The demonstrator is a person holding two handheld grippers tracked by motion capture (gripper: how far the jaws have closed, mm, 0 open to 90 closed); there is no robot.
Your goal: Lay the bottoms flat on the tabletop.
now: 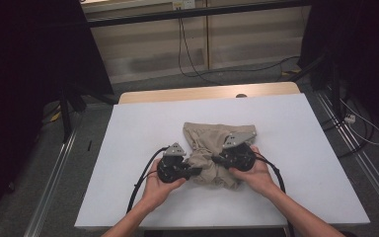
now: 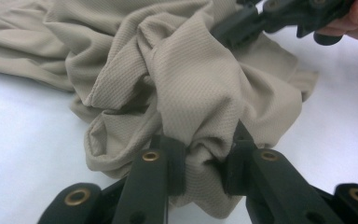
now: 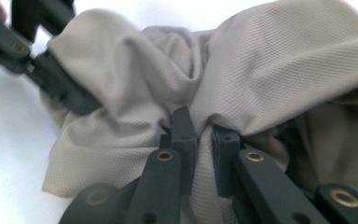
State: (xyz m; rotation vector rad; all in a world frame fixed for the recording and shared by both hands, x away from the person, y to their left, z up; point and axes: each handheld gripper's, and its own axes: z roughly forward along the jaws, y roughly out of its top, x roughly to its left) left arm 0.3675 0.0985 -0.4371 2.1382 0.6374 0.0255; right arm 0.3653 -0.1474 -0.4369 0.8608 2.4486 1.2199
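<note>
High view: beige garment (image 1: pixel 212 148) lies bunched and creased on table (image 1: pixel 128 148).

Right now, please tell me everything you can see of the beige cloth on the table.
The beige cloth is a soft, finely textured knit fabric, crumpled in folds near the middle of the white table. Its far part lies flatter; its near part is bunched. The left gripper pinches a fold on one side, and the right gripper pinches another on the opposite side.
</note>
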